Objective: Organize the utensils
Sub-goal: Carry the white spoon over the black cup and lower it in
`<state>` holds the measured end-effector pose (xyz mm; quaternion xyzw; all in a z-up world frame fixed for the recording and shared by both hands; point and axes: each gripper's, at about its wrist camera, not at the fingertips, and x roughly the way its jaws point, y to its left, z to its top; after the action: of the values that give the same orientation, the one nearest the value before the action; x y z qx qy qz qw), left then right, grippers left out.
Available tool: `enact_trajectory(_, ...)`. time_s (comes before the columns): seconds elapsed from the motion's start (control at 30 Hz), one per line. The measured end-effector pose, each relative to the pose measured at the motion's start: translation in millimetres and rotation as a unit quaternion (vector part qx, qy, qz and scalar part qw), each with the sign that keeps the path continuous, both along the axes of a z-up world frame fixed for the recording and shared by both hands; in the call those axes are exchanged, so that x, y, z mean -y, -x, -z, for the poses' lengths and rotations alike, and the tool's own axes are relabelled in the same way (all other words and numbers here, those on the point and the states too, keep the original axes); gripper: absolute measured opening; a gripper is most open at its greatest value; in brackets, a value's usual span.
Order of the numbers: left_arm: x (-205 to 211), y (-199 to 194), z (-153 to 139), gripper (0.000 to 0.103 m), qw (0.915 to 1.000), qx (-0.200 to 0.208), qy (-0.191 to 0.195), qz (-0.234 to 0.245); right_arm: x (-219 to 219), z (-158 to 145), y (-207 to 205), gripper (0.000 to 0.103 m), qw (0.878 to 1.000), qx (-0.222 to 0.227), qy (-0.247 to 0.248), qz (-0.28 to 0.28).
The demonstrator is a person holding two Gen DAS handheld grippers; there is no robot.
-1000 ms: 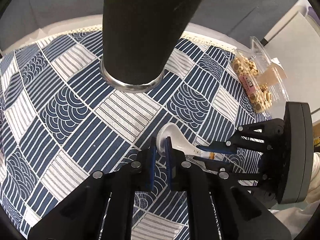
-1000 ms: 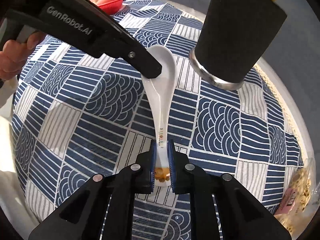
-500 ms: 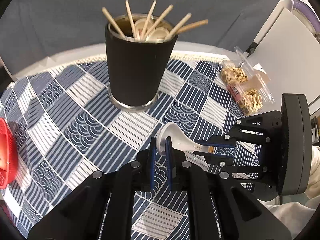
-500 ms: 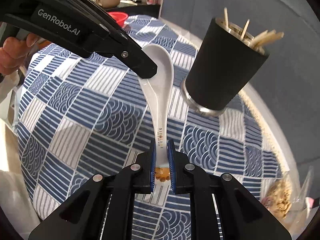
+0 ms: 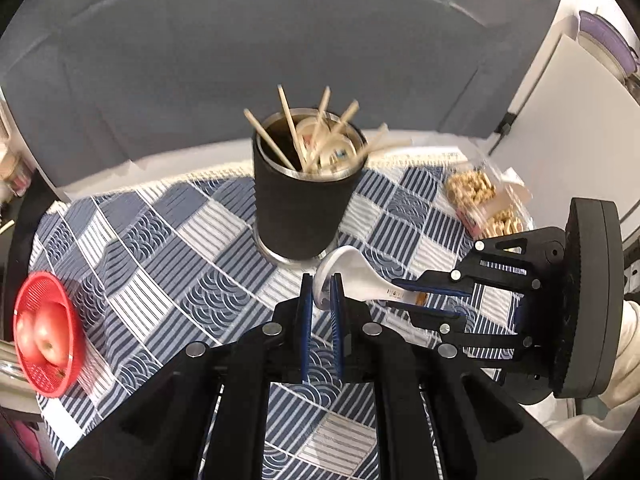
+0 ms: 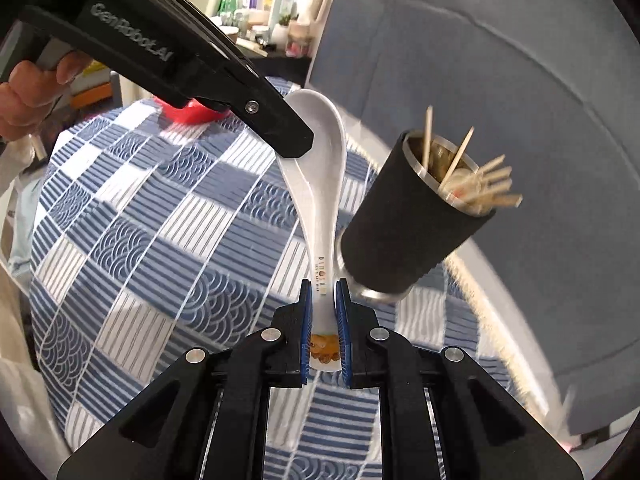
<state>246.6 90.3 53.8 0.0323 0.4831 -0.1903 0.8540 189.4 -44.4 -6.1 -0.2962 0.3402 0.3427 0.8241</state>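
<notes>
A white ceramic spoon (image 6: 320,196) hangs above the blue patterned tablecloth (image 6: 160,240), held at both ends. My right gripper (image 6: 323,294) is shut on its handle. My left gripper (image 5: 322,286) is shut on the rim of its bowl (image 5: 348,268); in the right wrist view the left gripper (image 6: 296,148) reaches in from the upper left. A black utensil cup (image 5: 298,208) with a steel rim stands just beyond the spoon, holding several wooden chopsticks (image 5: 288,128) and white spoons. In the right wrist view the cup (image 6: 404,232) stands to the right of the spoon.
A red basket with apples (image 5: 44,332) sits at the table's left edge. A clear bag of snacks (image 5: 480,200) lies at the back right. A grey sofa back (image 5: 280,40) rises behind the table. A hand (image 6: 28,88) holds the left gripper's handle.
Both grippers have risen with the spoon held between them. The cup, which towered overhead, now sits lower and smaller, with its open top and contents visible. The red basket has come into view.
</notes>
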Motion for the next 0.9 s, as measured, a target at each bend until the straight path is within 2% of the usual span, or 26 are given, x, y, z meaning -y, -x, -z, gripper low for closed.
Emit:
enact_trajectory(0.4,1,-35,-58,0.008,0.998,0.057,-0.023,-0.013,-7,-49,-45,0.011,0.997,0.062,-0.035,0.006)
enact_trajectory(0.6,2,-59,-75,0.008,0.9976,0.055,-0.037,-0.021,-11,-60,-67,0.01,0.995,0.082,-0.053,0.01)
enact_trajectory(0.9,2,-89,-82,0.008,0.9957,0.056,-0.064,-0.035,-19,-60,-103,0.01,0.993,0.078,-0.086,0.011)
